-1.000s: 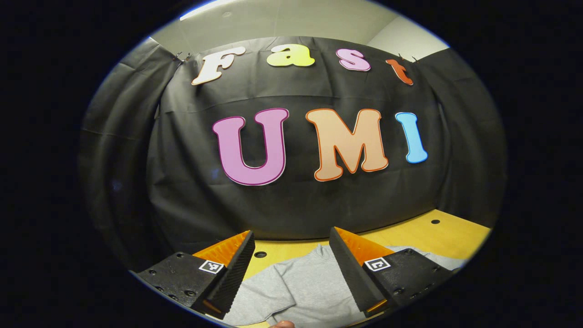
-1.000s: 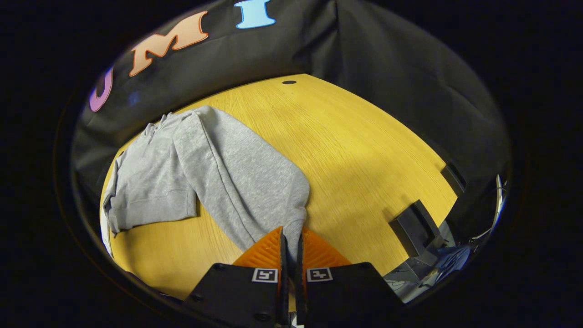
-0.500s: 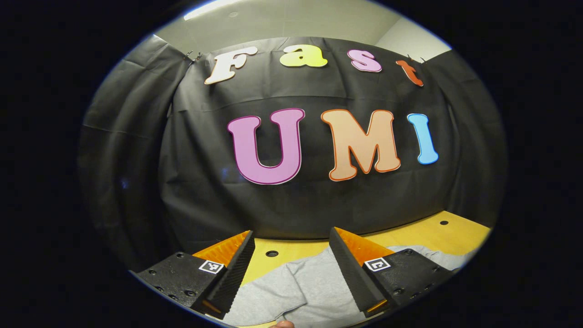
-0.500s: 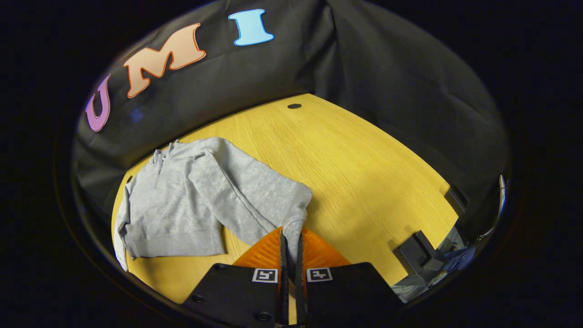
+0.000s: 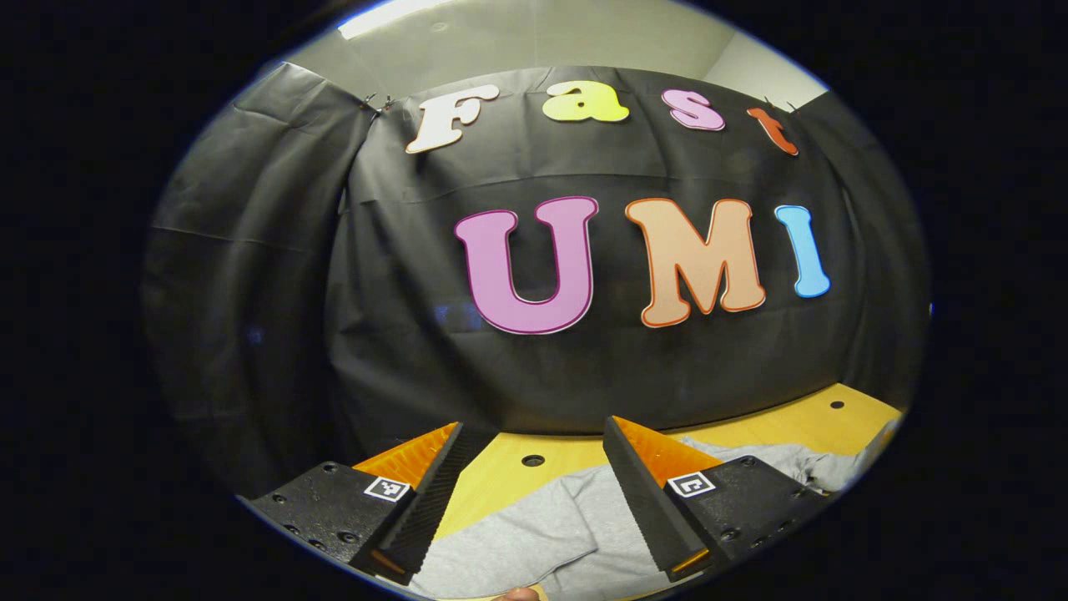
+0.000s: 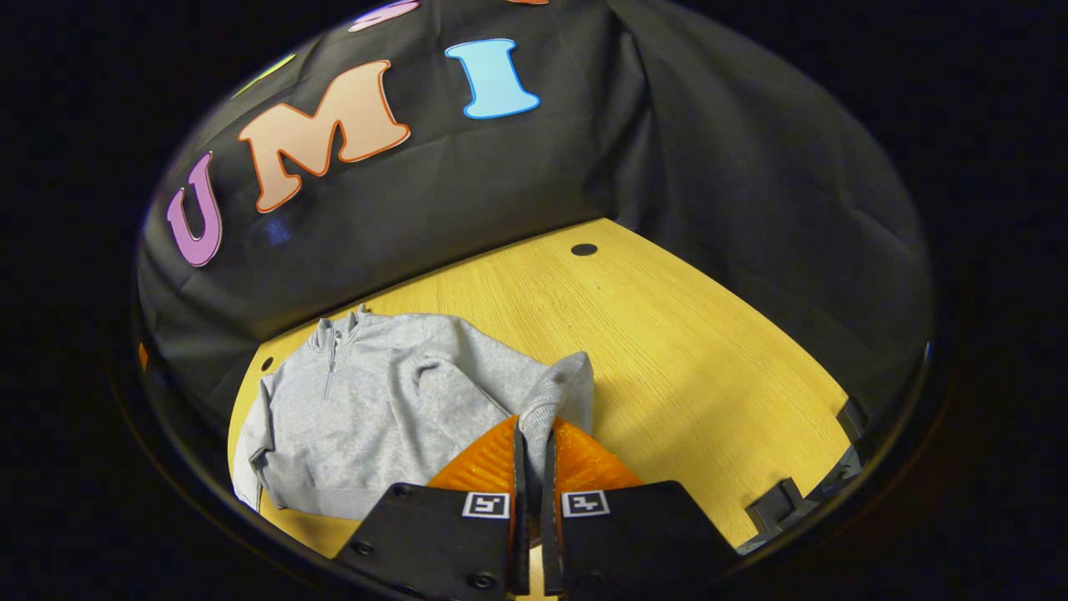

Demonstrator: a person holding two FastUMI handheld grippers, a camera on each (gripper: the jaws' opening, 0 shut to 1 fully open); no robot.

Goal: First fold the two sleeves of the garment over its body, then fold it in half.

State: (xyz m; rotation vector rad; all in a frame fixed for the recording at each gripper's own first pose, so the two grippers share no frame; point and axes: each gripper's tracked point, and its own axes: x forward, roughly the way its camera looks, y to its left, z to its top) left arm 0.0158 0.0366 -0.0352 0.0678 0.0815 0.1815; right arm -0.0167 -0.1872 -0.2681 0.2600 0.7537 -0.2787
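Note:
A light grey zip-neck sweatshirt [image 6: 375, 417] lies flat on the yellow wooden table [image 6: 667, 351], collar toward the black cloth wall. In the right gripper view my right gripper [image 6: 531, 434] is shut on the cuff of one sleeve [image 6: 546, 396], which is lifted and arches over toward the body. In the left gripper view my left gripper [image 5: 534, 455] hangs open above the sweatshirt [image 5: 542, 534], nothing between its fingers; it faces the wall. A fingertip of a hand [image 5: 517, 593] peeks in at the bottom edge.
The black cloth wall closes off the table's far side. Small round holes [image 6: 583, 249] sit in the tabletop near the back. Dark brackets [image 6: 780, 505] stick out at the table's right edge. Bare wood spreads to the right of the garment.
My right gripper has carried the held sleeve in over the sweatshirt's body, so the sleeve now bunches up near it. The left gripper's view has drifted slightly sideways; it stays open.

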